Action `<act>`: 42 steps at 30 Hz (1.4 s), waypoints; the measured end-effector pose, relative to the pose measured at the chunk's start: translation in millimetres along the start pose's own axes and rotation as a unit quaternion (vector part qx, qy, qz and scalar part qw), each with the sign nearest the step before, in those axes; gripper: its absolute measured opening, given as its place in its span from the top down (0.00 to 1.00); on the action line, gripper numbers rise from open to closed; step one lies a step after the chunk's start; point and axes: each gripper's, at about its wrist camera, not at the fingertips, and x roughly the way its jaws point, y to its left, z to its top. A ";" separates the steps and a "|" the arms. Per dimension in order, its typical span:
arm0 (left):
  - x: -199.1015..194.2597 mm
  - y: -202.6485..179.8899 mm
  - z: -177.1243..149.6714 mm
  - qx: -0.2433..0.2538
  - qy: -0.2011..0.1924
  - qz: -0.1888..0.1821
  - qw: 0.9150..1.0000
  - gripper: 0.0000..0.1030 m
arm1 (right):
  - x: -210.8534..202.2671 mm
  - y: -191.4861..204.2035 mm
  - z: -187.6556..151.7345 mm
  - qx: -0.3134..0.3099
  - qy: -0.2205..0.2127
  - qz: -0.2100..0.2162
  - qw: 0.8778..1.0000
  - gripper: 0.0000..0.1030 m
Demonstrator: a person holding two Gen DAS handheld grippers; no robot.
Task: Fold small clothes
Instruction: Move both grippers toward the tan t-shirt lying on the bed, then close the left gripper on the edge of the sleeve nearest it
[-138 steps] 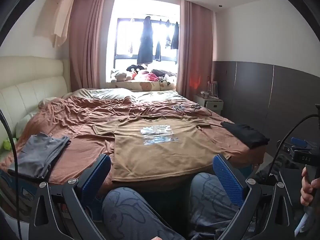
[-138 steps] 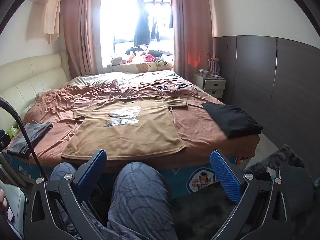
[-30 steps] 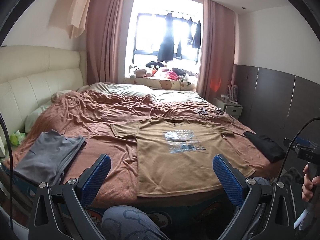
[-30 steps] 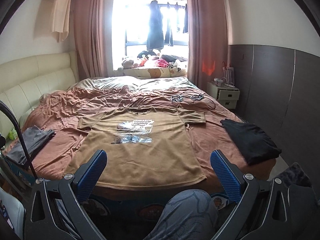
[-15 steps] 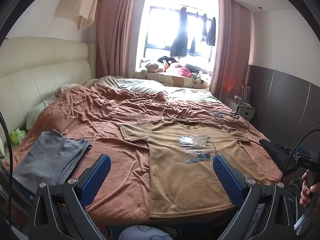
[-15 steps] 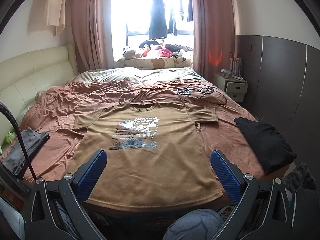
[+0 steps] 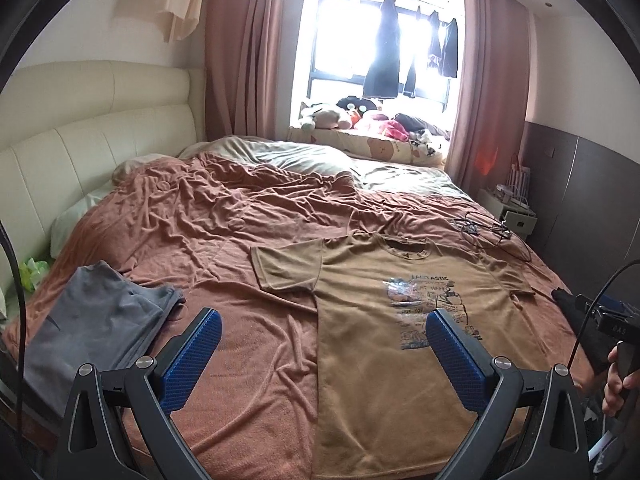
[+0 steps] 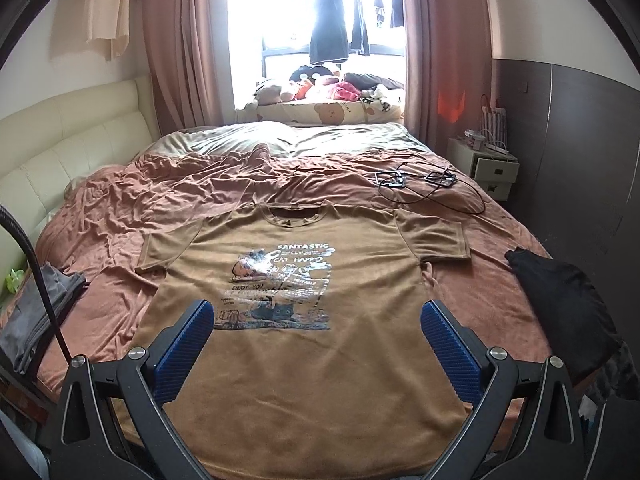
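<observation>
Lying flat and unfolded near the bed's (image 8: 500, 248) foot edge, the brown shirt (image 8: 320, 360) waits; both tools, left tool (image 7: 324, 354) and right tool (image 8: 318, 346), hover spread, empty.

The flat-lying tan short-sleeved cotton T-shirt (image 8: 304, 320) is showing a shiny chest print (image 8: 280, 286): top line reading "FANTASTIC", below it "CAT HAPPY", lower left "ENJOY YOU"; smaller lines are blurring out. In the left wrist view the same print is showing only "...ASTIC". The black handheld device (image 7: 618, 326) at the right edge is carrying white characters, too small to tell.
</observation>
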 end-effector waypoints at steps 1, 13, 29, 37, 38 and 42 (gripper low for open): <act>7.3 0.2 2.0 -0.002 0.003 0.004 1.000 0.00 | 6.7 0.3 2.5 -0.001 0.002 0.001 1.000 0.00; 95.6 7.7 26.0 -0.026 0.060 0.027 0.998 0.01 | 89.6 -2.2 41.0 -0.005 0.043 0.020 0.999 0.00; 218.7 47.1 51.5 -0.071 0.119 0.018 0.990 0.22 | 203.2 -9.5 71.4 0.040 0.091 0.049 0.994 0.00; 285.8 89.0 47.6 -0.115 0.168 0.030 0.979 0.40 | 256.1 5.8 82.0 0.043 0.107 0.078 0.990 0.03; 292.9 94.3 46.6 -0.121 0.173 0.030 0.977 0.41 | 263.6 9.7 83.4 0.040 0.111 0.079 0.990 0.03; 320.0 111.3 44.1 -0.135 0.190 0.037 0.972 0.44 | 290.2 24.9 89.8 0.029 0.128 0.097 0.987 0.05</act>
